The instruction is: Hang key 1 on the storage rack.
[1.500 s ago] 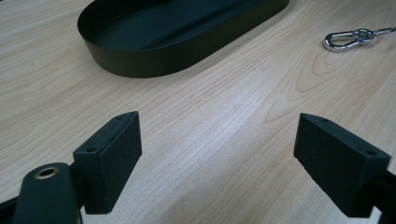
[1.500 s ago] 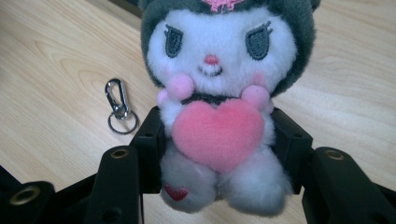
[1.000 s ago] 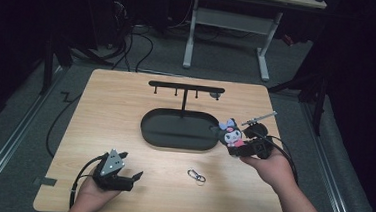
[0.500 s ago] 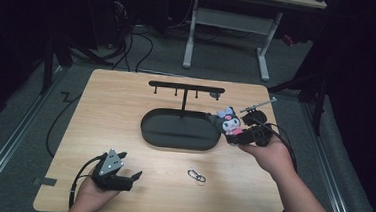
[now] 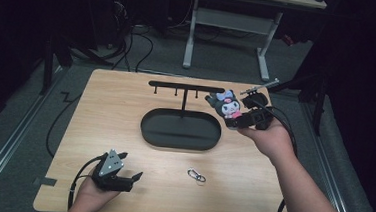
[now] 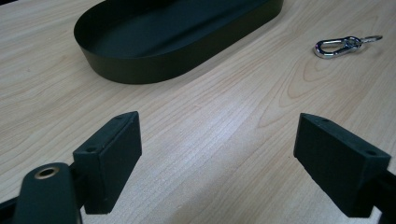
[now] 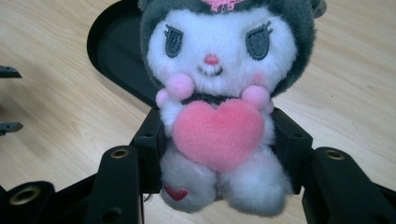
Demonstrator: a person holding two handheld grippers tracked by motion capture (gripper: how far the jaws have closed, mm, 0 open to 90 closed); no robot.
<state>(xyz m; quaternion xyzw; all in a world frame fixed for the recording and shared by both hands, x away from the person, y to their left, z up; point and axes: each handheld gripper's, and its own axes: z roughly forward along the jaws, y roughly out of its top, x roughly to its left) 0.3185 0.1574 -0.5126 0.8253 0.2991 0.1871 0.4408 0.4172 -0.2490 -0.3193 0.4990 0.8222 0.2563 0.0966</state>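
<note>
- The right gripper [image 5: 236, 114] has lifted off the counter [image 5: 124, 126] and moved back towards the far right over the last second; it now hangs beside the right end of the rack [image 5: 182, 87].
- Its fingers [image 7: 149, 154] stay clenched on the plush toy [image 7: 219, 102], squeezing its body just behind the pink heart; the toy sits upright in the grip, facing the gripper's camera.
- The toy has risen with the hand to about the level of the rack's bar and is close to its right end, above the right edge of the black tray [image 5: 180, 129].
- That suggests the toy is being brought up to be hung on one of the hooks; no loop has caught a hook yet.
- The left gripper [image 5: 128, 177] has kept still at the near left, fingers [image 6: 109, 158] released and empty.
- The metal clip [image 5: 196, 175] lies untouched on the counter.
</note>
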